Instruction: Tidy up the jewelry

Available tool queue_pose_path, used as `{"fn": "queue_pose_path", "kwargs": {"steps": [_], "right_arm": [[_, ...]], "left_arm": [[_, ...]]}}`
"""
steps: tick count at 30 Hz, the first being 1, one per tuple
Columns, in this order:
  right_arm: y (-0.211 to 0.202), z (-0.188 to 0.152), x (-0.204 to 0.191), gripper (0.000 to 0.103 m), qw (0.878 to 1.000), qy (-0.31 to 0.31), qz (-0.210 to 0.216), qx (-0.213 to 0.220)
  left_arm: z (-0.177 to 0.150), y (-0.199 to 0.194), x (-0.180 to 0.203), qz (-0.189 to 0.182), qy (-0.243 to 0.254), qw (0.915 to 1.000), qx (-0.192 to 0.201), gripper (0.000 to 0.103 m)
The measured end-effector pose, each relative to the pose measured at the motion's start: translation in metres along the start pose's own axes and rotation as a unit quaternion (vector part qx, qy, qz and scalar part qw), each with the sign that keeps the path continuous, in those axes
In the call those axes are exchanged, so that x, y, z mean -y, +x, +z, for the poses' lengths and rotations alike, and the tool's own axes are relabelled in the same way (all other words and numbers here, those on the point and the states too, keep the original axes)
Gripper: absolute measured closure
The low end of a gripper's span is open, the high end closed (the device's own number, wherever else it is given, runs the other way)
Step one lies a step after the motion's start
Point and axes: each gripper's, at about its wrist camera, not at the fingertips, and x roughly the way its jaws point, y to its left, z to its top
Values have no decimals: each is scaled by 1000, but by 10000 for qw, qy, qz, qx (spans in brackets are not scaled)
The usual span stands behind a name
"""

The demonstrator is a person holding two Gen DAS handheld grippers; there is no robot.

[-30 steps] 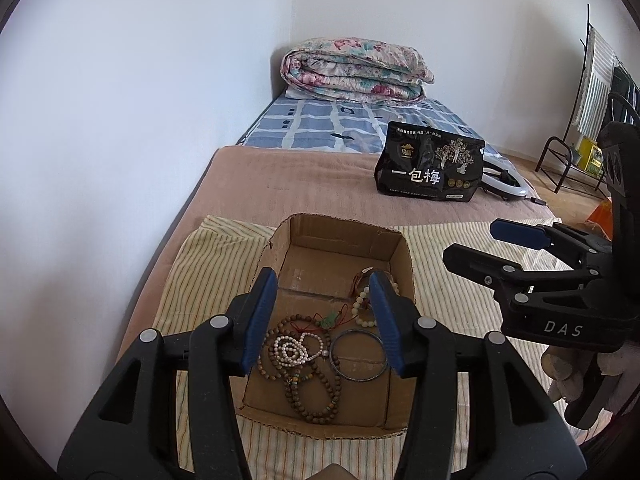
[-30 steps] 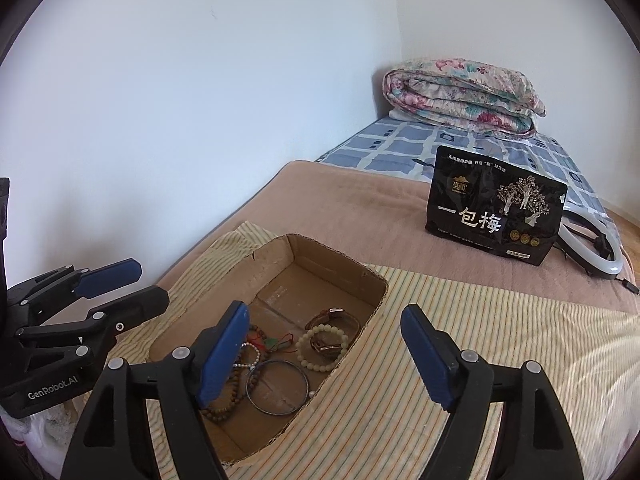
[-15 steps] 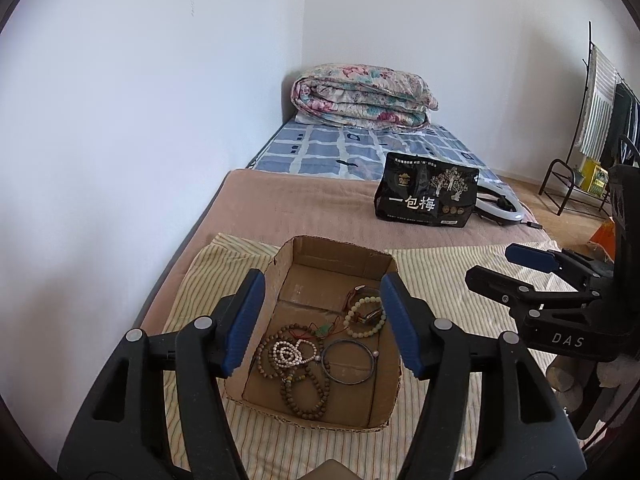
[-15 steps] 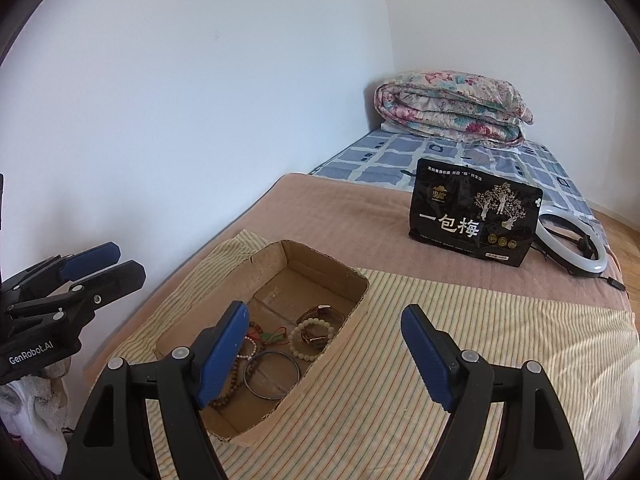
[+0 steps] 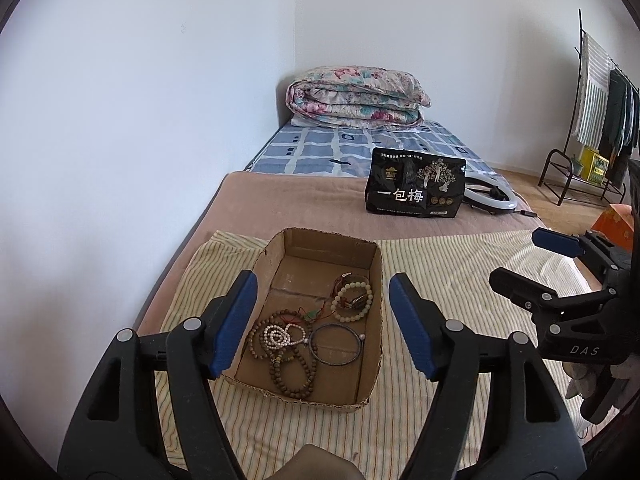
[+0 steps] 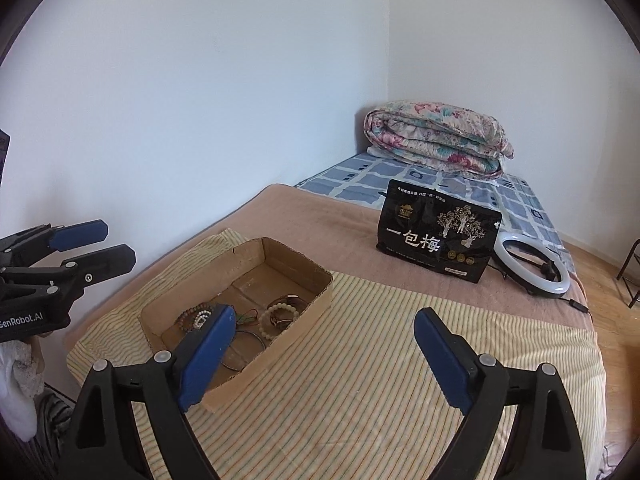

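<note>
From the left wrist view, the left gripper point(image 5: 323, 328) hangs above a cardboard box point(image 5: 374, 364) with its blue pads spread wide. Its jaws have just been opening, and nothing is between them. The box sits on a striped cloth point(image 5: 440, 272) on the bed. Inside the box lies the jewelry: a long string of brown beads point(image 5: 294, 372), a small white bead bracelet point(image 5: 277, 335), a thin dark bangle point(image 5: 336, 345) and a pale bead bracelet point(image 5: 354, 299) toward the far end. Behind the box stands a black snack bag point(image 5: 415, 188), and a folded flowery quilt point(image 5: 356, 97) lies at the far end of the bed. The right gripper point(image 5: 532, 258) shows at the right edge, away from the box. From the right wrist view, the right gripper point(image 6: 324, 354) is also spread wide and holds nothing; its jaws have just been opening too. It hangs over the striped cloth, with its left pad in front of the near end of the box point(image 6: 256, 258). The left gripper point(image 6: 94, 246) is at the left edge, off to the side of the box. A white ring light point(image 6: 530, 268) lies just beside the black bag point(image 6: 436, 232).
</note>
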Motion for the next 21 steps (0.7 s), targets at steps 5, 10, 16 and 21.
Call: {"fn": "queue_pose_path", "kwargs": {"steps": [5,10,16,21], "right_arm": [[0,-6,0,11,10000,-33,73,-6],[0,-10,-2,11,9998,-26,193,-18],[1,-10,-3,10,9997,-22,224,-27],[3,-11,-4,0,9998,-38,202,-12]], "left_arm": [[1,-1,-2,42,-80,9999,45,21],[0,-4,-1,180,-28,9997,157,16],[1,-4,3,194,-26,9996,210,6],[1,-2,4,200,29,9997,145,6]]}}
